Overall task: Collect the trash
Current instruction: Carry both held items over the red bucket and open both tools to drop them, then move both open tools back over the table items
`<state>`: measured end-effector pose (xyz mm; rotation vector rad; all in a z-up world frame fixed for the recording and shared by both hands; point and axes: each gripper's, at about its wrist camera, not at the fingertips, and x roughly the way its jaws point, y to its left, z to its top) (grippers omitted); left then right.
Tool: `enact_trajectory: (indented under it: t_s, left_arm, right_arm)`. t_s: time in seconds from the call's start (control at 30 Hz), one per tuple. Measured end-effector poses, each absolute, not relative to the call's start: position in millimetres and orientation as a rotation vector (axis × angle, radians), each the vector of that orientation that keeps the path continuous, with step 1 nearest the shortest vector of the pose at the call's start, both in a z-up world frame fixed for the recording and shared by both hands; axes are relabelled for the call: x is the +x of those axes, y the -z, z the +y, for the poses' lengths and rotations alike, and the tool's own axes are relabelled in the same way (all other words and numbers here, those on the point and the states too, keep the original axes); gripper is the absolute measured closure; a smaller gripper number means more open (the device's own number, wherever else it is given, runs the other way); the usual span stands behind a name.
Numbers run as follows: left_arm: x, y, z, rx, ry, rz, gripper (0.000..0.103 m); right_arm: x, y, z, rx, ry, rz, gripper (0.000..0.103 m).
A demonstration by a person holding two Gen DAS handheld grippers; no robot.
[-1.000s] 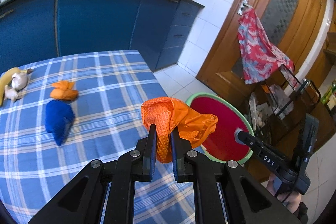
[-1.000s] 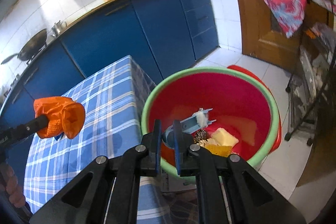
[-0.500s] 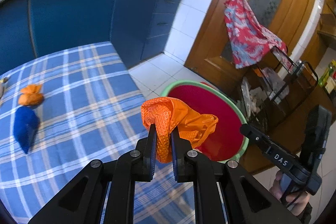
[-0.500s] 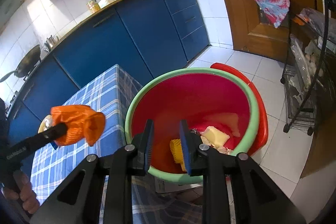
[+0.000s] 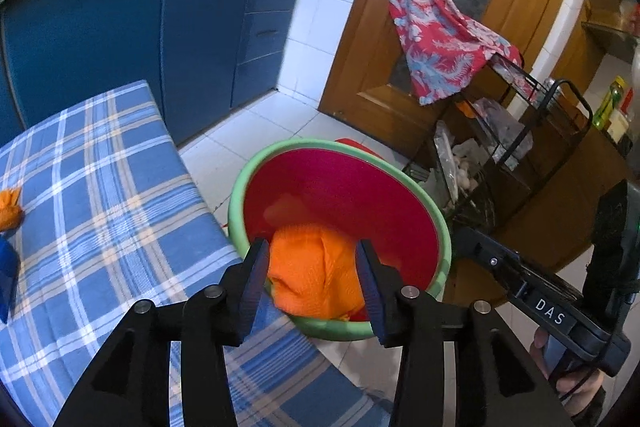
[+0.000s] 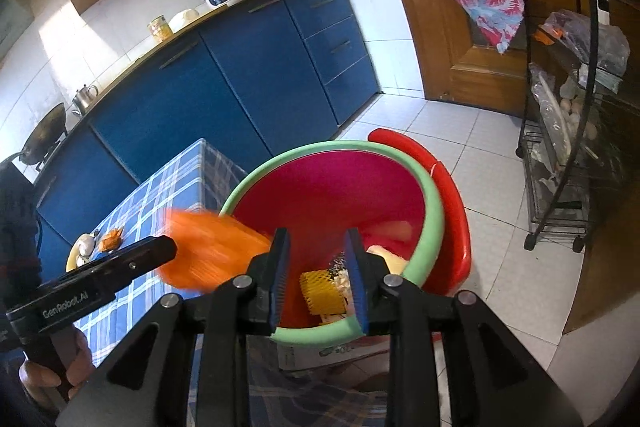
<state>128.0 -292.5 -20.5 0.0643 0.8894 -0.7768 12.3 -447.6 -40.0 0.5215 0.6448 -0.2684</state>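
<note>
A red basin with a green rim (image 5: 340, 147) (image 6: 320, 147) stands on the floor beside the table. My left gripper (image 5: 312, 267) hangs over its near edge and its jaws are opening. An orange mesh bag (image 5: 316, 271) (image 6: 208, 251), blurred, drops loose between them toward the basin. My right gripper (image 6: 316, 267) is also over the basin; its jaws are opening with nothing between them. Below it in the basin lie a yellow foam net (image 6: 322, 291) and pale scraps (image 6: 394, 259). More trash is on the table: an orange scrap (image 5: 8, 211) and a blue one (image 5: 6, 275).
The table has a blue plaid cloth (image 5: 100, 207). A red tub (image 6: 452, 211) sits behind the basin. A black wire cart (image 6: 560, 155) stands to the right by a wooden door with a red floral cloth (image 5: 436, 39). Blue cabinets (image 5: 120, 39) line the back wall.
My left gripper carried the orange mesh bag right, from over the table to over the basin, then opened and let it go. My right gripper's jaws have parted.
</note>
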Motion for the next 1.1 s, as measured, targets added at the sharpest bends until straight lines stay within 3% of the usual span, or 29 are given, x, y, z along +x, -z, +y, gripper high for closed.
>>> enact_trajectory:
  t_s: [0.33, 0.53, 0.73, 1.1]
  left_arm:
    - [129.8, 9.6, -274.8, 0.053, 0.727, 0.865, 0.057]
    - [135.0, 2.8, -247.4, 0.026, 0.659, 0.848, 0.057]
    - [145.4, 0.3, -213.2, 0.004, 0.564, 0.838, 0.057]
    - [177.2, 9.0, -145.6, -0.024, 0.366, 0.855, 0.057]
  right_arm:
    - [15.7, 38.9, -440.5, 0.518, 0.247, 0.643, 0.072]
    - [21.6, 33.6, -426.7, 0.506, 0.222, 0.645, 0.058]
    - [29.4, 28.2, -412.2, 0.489, 0.192, 0.647, 0.051]
    - [46.6, 22.7, -380.9, 0.474, 0.134, 0.666, 0.049]
